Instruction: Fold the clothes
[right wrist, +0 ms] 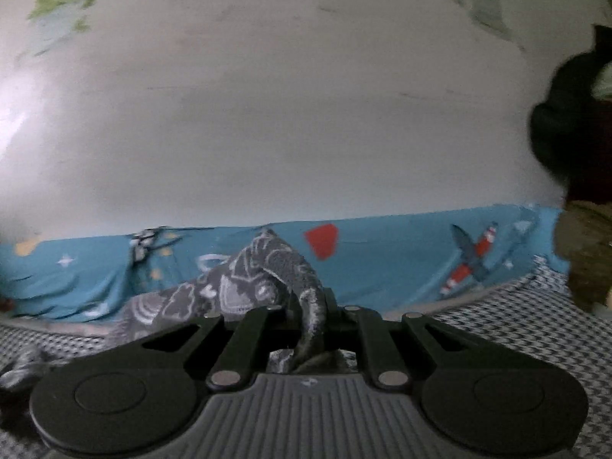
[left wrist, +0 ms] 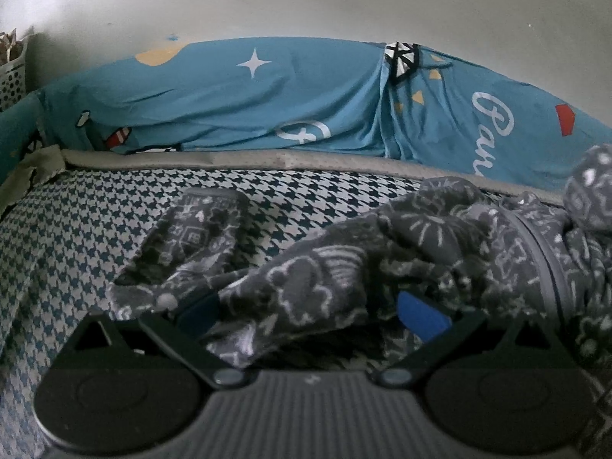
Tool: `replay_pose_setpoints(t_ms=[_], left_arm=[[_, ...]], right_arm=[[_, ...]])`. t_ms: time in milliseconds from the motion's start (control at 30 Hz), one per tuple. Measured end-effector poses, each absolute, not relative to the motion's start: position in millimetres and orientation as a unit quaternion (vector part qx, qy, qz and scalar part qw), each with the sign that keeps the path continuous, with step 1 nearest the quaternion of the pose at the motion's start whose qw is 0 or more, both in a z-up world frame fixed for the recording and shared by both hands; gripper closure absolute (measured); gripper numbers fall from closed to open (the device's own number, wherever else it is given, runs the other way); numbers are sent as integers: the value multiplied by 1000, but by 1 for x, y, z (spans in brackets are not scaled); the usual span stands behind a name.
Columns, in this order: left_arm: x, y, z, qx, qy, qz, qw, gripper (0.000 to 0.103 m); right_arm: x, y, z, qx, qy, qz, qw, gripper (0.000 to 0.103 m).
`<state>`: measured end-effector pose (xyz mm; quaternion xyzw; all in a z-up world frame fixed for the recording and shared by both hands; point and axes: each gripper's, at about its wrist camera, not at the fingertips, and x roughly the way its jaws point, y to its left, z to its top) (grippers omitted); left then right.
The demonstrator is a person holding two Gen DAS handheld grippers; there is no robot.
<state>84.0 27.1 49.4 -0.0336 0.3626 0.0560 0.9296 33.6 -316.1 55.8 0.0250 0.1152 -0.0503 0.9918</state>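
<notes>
Wall: a plain off-white wall (left wrist: 306, 0) fills the upper part of both views; in the right wrist view it carries blurred green patches near the top corners.
Bed surface: a dark blue and white houndstooth-patterned cover (left wrist: 76, 237) spreads across the foreground, with a grey padded edge strip (left wrist: 237, 158) running along its far side.
Blue sheet: a bright blue printed fabric with white stars, white script and red shapes (left wrist: 237, 107) hangs against the wall behind the strip.
Garment: a dark grey fleecy garment with white doodle print (left wrist: 325, 267) lies crumpled on the houndstooth cover, one sleeve-like end stretched out flat to the left, the bulk heaped to the right.
Lifted part: in the right wrist view a fold of the same garment rises in a peak in front of the blue sheet.
Basket: a white perforated plastic basket (left wrist: 11, 72) sits at the far left edge.
Left gripper (left wrist: 310, 311): jaws stand wide, its blue fingertips (left wrist: 420, 315) on either side of a garment fold, not pressing it.
Right gripper (right wrist: 315, 306): jaws pinched narrow on a bunched strand of the garment, held clear of the cover.
</notes>
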Motion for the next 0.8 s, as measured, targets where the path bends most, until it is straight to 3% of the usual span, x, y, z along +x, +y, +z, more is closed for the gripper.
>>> replay_pose_setpoints(t_ms=[567,667,800], left_arm=[[90,12,45,-18,370,33,928,0],[90,10,44,-15,370,30,928,0],[89,9,46,-16,367,28,930,0]], right_arm=[[52,-420,39,36,143,-275,950,93],[57,-434,30,57,166,-288,941,87],[50,-436,30,83,170,-274,943,70]])
